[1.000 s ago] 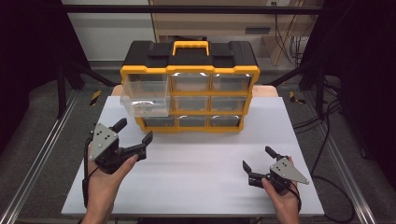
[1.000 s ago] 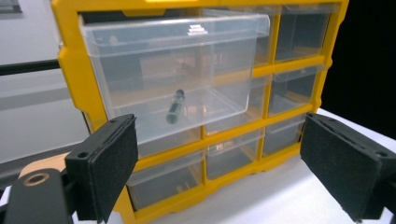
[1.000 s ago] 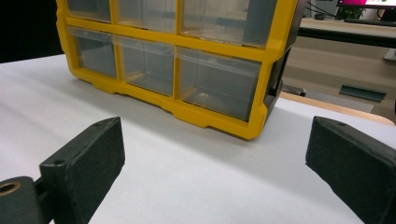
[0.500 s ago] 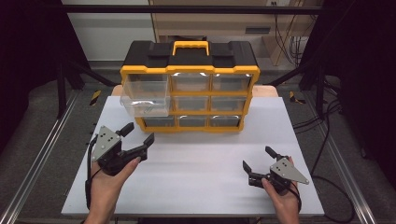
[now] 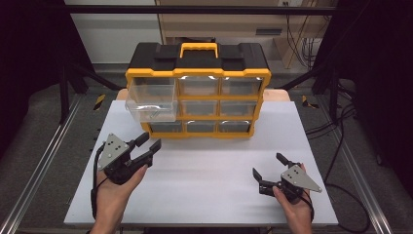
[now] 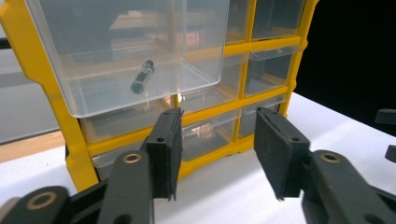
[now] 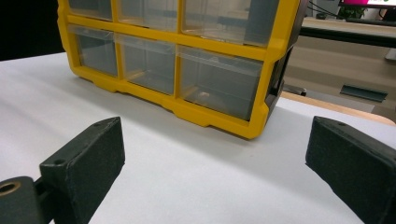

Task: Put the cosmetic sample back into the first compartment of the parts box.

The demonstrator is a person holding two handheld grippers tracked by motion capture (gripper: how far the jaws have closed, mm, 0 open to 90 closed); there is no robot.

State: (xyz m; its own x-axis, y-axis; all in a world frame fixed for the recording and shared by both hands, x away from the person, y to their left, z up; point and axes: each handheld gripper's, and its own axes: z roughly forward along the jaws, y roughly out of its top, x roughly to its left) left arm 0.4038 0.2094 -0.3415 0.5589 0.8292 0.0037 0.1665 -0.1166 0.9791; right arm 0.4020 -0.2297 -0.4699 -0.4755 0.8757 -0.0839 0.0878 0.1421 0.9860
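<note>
Left claw (image 5: 148, 145) has just been narrowing its jaws compared with the earlier high-view frames, where they stood wider; nothing sits between the pads, so it's still open, just partly closed. Hand itself hasn't shifted. Right claw (image 5: 269, 171) unchanged: jaws spread wide, empty, resting low over the counter (image 5: 209, 195).

Pulled-out clear drawer (image 5: 151, 100) sticks forward from the top-left slot of the yellow organizer (image 5: 197, 92) at the back of the counter. Small dark bolt-like part (image 6: 141, 77) lies loose on the drawer floor. Left claw points at the organizer from just in front, below the drawer, not touching.

Judgement: jaws being pre-set to a narrower gap, likely to reach into the drawer for the part or to push the drawer front. No contact yet.
</note>
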